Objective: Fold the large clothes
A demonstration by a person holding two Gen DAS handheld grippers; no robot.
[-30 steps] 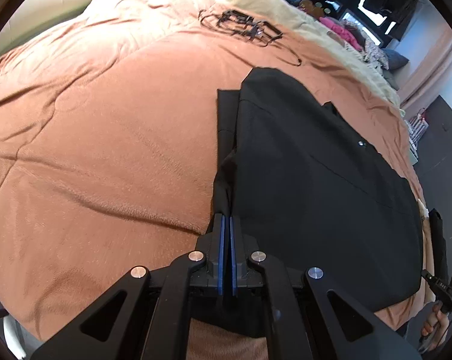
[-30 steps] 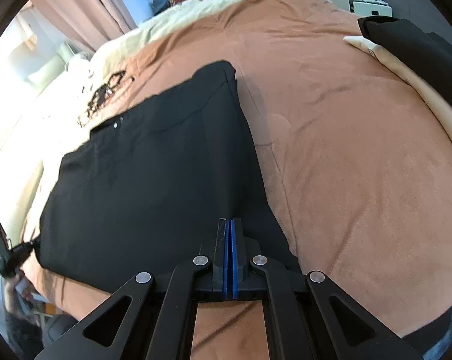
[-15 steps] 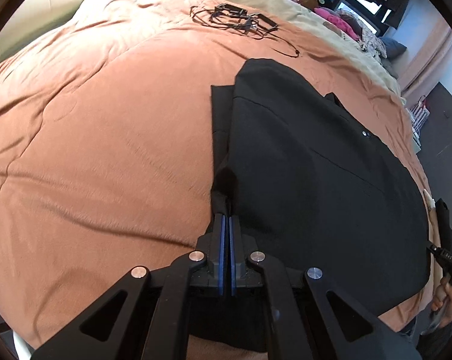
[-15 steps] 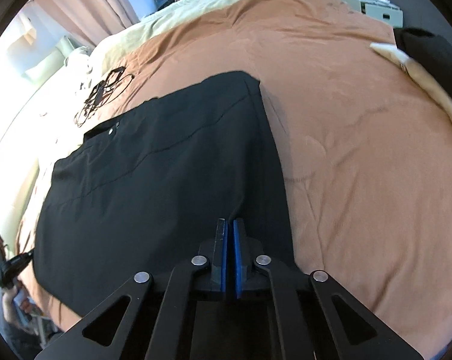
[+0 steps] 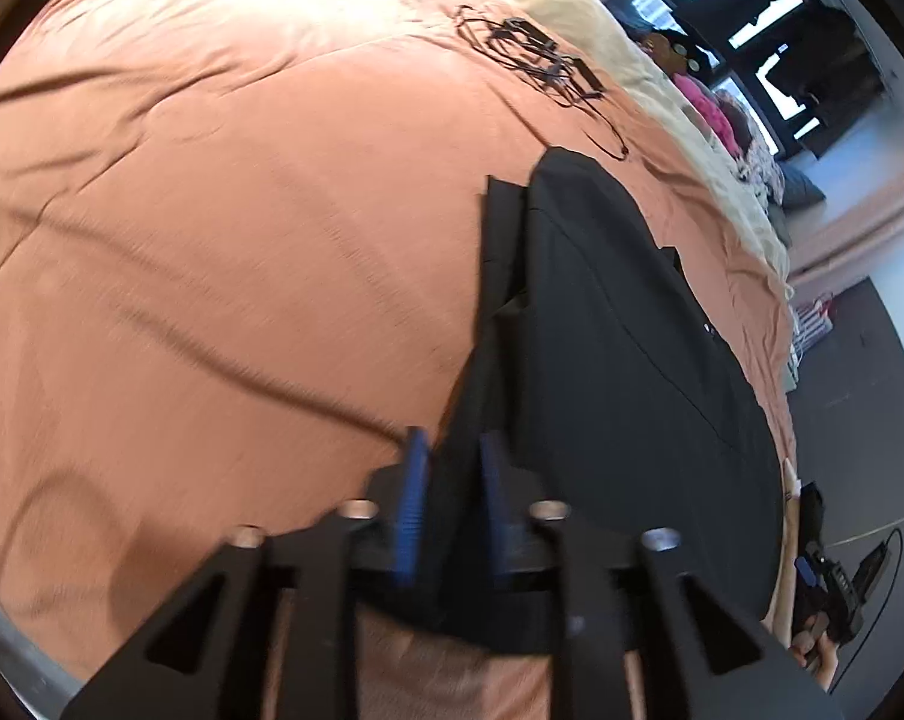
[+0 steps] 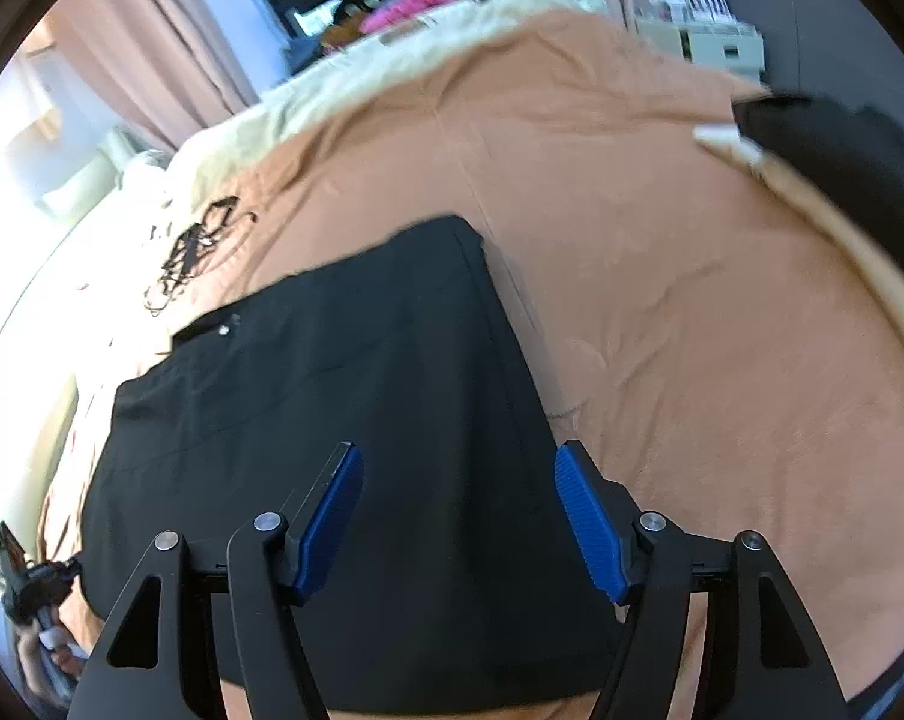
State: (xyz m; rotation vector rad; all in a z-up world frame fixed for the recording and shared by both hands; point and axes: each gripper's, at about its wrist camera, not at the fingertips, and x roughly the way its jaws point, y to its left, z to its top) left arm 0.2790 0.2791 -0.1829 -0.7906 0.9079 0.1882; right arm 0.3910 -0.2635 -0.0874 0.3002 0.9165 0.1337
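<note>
Lying flat near the bed's [image 6: 722,312] near edge, the folded black garment [image 6: 356,396] seems set down, so the right gripper [image 6: 458,516] has its jaws wide over it while the left gripper [image 5: 449,498] has narrow, parted jaws straddling its side fold.

1 black garment [image 6: 356,420], 1 orange duvet [image 5: 224,228], 1 cable tangle [image 5: 536,60], 2 grippers: left gripper [image 5: 449,501], right gripper [image 6: 458,516]

Orange-brown duvet [image 5: 242,252] spread over bed. Tangle of black cables [image 5: 536,60] laid near cream sheet [image 5: 680,114]. Pink curtain [image 6: 152,66] seen behind.
</note>
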